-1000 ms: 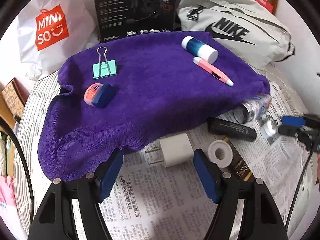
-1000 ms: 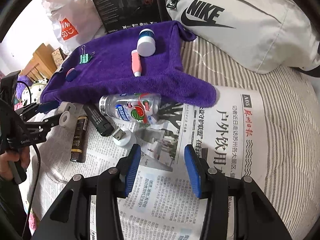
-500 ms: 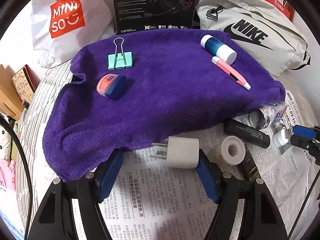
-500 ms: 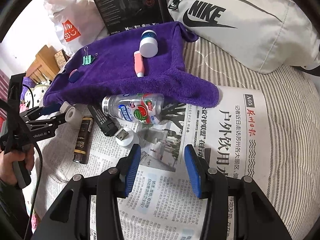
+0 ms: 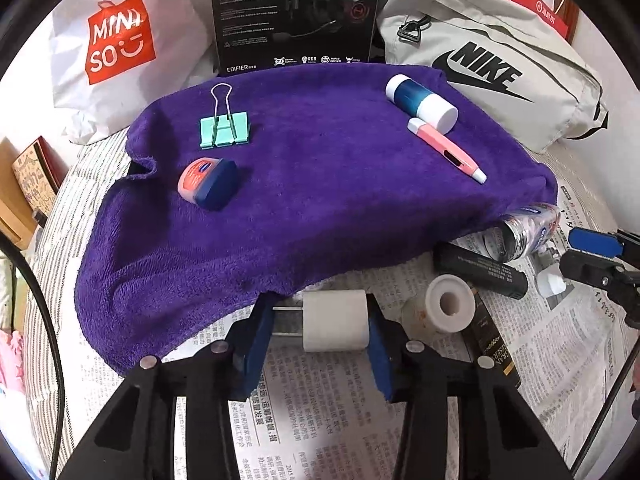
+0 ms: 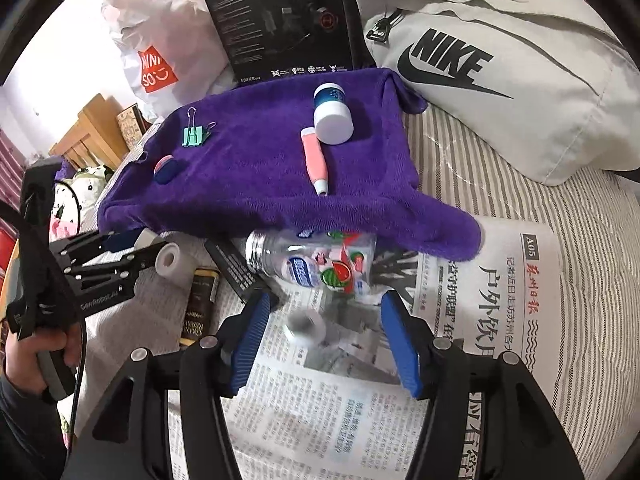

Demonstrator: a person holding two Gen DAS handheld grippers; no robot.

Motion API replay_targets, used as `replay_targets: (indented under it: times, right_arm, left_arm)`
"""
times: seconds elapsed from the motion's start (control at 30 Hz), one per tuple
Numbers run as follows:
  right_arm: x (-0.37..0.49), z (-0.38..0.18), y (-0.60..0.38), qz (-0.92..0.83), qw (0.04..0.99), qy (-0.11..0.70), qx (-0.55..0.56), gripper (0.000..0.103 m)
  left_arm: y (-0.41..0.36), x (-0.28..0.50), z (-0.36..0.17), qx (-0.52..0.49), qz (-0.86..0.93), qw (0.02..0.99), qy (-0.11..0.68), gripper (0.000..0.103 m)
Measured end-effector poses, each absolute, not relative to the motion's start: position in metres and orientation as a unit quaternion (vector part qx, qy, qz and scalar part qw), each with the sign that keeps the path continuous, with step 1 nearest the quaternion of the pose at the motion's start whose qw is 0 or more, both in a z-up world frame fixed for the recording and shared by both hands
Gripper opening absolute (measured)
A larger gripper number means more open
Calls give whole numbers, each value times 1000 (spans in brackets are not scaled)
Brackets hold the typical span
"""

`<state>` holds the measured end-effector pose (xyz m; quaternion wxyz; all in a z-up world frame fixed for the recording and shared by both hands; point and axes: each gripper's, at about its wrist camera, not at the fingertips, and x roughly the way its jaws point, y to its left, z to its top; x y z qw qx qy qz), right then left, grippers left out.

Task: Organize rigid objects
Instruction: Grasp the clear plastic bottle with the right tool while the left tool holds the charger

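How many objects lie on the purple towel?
4: a binder clip at the far left, a small jar nearer than it, a blue-and-white bottle at the far right, and a pink pen beside it. Towel folds could hide more.

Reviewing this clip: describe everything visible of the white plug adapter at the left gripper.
The white plug adapter is a smooth, rounded plastic block with two metal prongs pointing left. It lies sideways over the newspaper, just below the purple towel's edge. The left gripper has just been closing; its blue pads bracket the adapter's ends.
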<state>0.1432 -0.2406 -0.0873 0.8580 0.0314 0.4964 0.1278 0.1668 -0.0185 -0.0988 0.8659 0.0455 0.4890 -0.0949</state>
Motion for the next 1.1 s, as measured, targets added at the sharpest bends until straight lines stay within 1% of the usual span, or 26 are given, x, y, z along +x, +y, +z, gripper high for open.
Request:
replay_targets:
  times: [0.03, 0.07, 0.13, 0.2, 0.27, 0.73, 0.9, 1.0, 1.1]
  right_arm:
    - [145, -87, -240, 127, 858, 497, 36, 63]
    - [146, -87, -239, 125, 858, 496, 38, 71]
    - [148, -86, -236, 117, 862, 492, 40, 82]
    - [150, -86, -233, 110, 864, 490, 39, 84]
    - [154, -87, -229, 99, 864, 492, 38, 89]
    - [176, -106, -210, 39, 865, 500, 14, 89]
    - [181, -112, -211, 38, 863, 503, 24, 89]
    - [183, -113, -211, 42, 864, 501, 27, 82]
    - [183, -113, -210, 46, 866, 498, 23, 81]
  left_arm:
    - [-18, 166, -99, 47, -96, 866, 488, 42]
    - [-18, 166, -99, 47, -96, 866, 488, 42]
    - [-19, 165, -99, 51, -97, 867, 487, 42]
    - [-19, 164, -99, 54, -96, 867, 486, 42]
    - [-19, 164, -99, 54, -96, 868, 484, 42]
    - [-10, 163, -100, 51, -90, 872, 479, 42]
    - [-7, 166, -100, 50, -86, 873, 478, 42]
    - [-7, 165, -100, 52, -86, 872, 478, 42]
    - [-5, 164, -100, 49, -85, 873, 478, 42]
